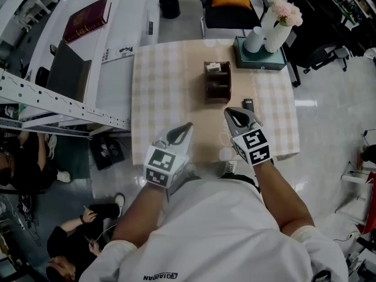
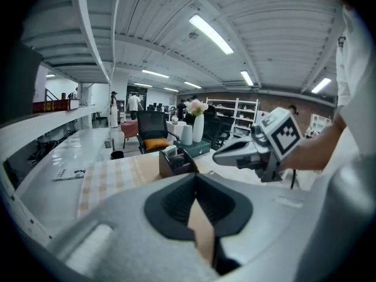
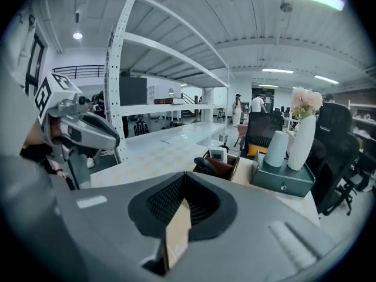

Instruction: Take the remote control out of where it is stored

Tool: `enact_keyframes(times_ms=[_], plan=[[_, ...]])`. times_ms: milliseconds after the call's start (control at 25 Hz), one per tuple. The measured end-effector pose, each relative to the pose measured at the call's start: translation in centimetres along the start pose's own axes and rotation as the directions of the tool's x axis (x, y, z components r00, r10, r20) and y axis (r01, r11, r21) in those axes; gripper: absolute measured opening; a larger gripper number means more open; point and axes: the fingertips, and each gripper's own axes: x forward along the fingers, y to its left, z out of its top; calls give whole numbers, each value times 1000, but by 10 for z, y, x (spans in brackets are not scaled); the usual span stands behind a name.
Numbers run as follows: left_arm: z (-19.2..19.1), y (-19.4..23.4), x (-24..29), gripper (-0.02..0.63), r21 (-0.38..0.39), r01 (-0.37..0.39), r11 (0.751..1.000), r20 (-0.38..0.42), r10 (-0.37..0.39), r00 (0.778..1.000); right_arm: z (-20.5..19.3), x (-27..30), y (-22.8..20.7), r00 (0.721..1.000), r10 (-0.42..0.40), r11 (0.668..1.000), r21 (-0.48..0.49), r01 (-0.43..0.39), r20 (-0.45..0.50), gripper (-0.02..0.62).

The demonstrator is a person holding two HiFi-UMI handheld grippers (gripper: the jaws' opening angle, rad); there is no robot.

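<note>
Remote control (image 3: 205,165) sits in organizer (image 1: 217,90), ahead of right gripper (image 1: 228,113).

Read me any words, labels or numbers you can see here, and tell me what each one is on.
None reads clearly.
Shirt: dark print, upside down, too blurred.
Red book: gold print, too small.
Sheet on white desk: dark logo, too small.
Marker cube: square patterns, no words.

The near half of the worktop (image 1: 170,93) lay bare, an open way to the brown organiser (image 1: 217,84) at its middle. A small dark thing (image 1: 248,104) lay just right of it; a teal box (image 1: 258,60) with vases (image 1: 277,37) crowded the far right corner.
</note>
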Motion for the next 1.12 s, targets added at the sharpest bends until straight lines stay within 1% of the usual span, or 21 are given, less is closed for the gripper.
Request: enact_keyframes(times_ms=[160,200,400,560,640,760,960,1120], plan=[[0,5,2,3,4,-8,1000,-13,8,1000,-3,20,-10,998,-38,993,-115,33,-42,11],[0,7,3,3,4,-9,1000,-15,10,1000,-3,25,-12,998,-48,988,-152,39,-52,24],[-3,11,4,3,3,-10,1000,-24,10,1000,-4,53,-23,991,-97,950,-305,64,-94,36],[-7,16,2,3,-7,-16,1000,-33,15,999,1,74,-30,985,-130,911,-406,73,-115,84],[-9,18,0,3,-15,-22,1000,-36,22,999,1,85,-32,982,-131,895,-442,60,-133,137],[-10,20,-1,3,-22,-28,999,-35,27,999,2,97,-36,976,-142,858,-512,39,-163,172],[-12,27,-6,3,-32,-43,999,-37,42,998,3,115,-40,968,-162,780,-626,6,-192,179],[-13,32,-7,3,-40,-56,998,-37,55,998,5,125,-42,964,-166,740,-672,-17,-207,178]])
